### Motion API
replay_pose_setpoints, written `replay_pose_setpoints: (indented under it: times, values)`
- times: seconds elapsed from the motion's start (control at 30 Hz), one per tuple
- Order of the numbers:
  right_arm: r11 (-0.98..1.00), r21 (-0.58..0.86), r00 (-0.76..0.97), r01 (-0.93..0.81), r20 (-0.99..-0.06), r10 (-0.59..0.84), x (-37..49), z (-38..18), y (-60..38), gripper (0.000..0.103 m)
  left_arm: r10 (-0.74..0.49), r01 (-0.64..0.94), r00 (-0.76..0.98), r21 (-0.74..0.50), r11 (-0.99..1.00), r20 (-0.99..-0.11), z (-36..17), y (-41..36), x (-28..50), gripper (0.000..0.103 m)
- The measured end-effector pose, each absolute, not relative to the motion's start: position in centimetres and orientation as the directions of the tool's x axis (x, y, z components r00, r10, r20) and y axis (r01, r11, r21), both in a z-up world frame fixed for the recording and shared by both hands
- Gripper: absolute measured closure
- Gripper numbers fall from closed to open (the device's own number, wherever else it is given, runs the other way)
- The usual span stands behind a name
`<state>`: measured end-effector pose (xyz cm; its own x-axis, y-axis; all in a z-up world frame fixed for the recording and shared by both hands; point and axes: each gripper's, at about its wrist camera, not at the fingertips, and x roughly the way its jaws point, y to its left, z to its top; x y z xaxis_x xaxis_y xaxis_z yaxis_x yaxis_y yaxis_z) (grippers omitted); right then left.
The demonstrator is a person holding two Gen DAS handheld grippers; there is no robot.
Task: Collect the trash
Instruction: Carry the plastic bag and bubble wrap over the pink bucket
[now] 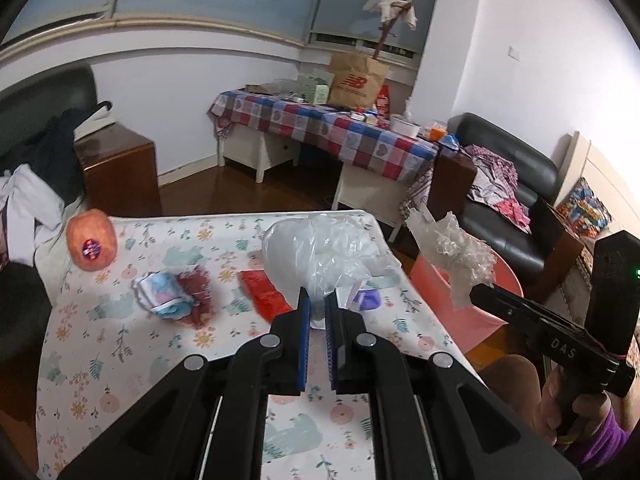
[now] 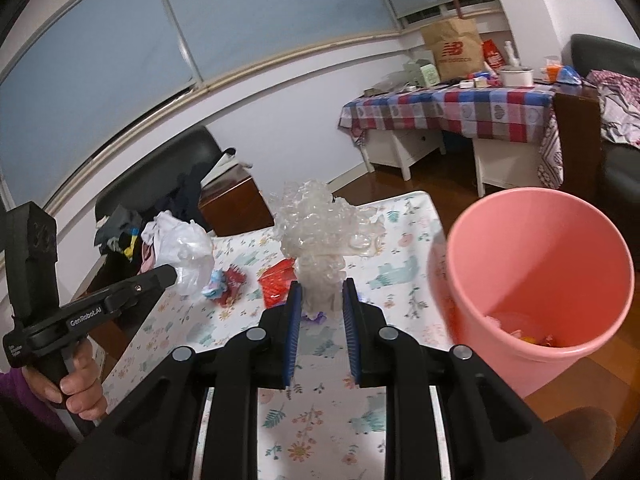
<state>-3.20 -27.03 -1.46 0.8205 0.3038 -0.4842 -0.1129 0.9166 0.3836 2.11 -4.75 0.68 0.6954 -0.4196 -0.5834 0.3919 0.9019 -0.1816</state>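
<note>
the crumpled bubble wrap (image 2: 320,236) is pinched between the blue pads of the right hand-held gripper (image 2: 319,304), held up in the air over the near right corner of the surface (image 1: 120,360) and beside the pink bin (image 2: 536,276). from the left wrist view the same wrap (image 1: 452,256) hangs at the tip of the right hand-held gripper (image 1: 476,292), in front of the bin's rim (image 1: 472,312). the bin stands on the floor just off the surface's right edge – some scraps lie in its bottom.

the left hand-held gripper (image 1: 317,312) is closed on a thin clear plastic bag (image 1: 320,248), its jaws nearly together with the film bunched between them; the bag puffs up above the surface.

more trash lies on the floral cover: a red wrapper (image 1: 264,296) just left of the bag, a crumpled blue-and-white wrapper (image 1: 164,296) touching a dark red scrap (image 1: 200,292), and a small purple piece (image 1: 368,300) to the right of the left fingers. an orange-pink round object (image 1: 92,244) with a sticker sits at the far left corner.

beyond – a table with a checked cloth (image 1: 340,132), carrying a brown paper bag (image 1: 356,80).
</note>
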Motion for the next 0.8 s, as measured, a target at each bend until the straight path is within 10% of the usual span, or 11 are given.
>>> replay_pose_setpoints:
  times: [0.8]
  values:
    - [0.891, 0.445, 0.864, 0.093, -0.480, 0.150, -6.4, -3.9, -35.5, 0.082, -0.472, 0.518, 0.634, -0.118, 0.847, -0.613, 0.2, -12.4, 2.5, 0.097]
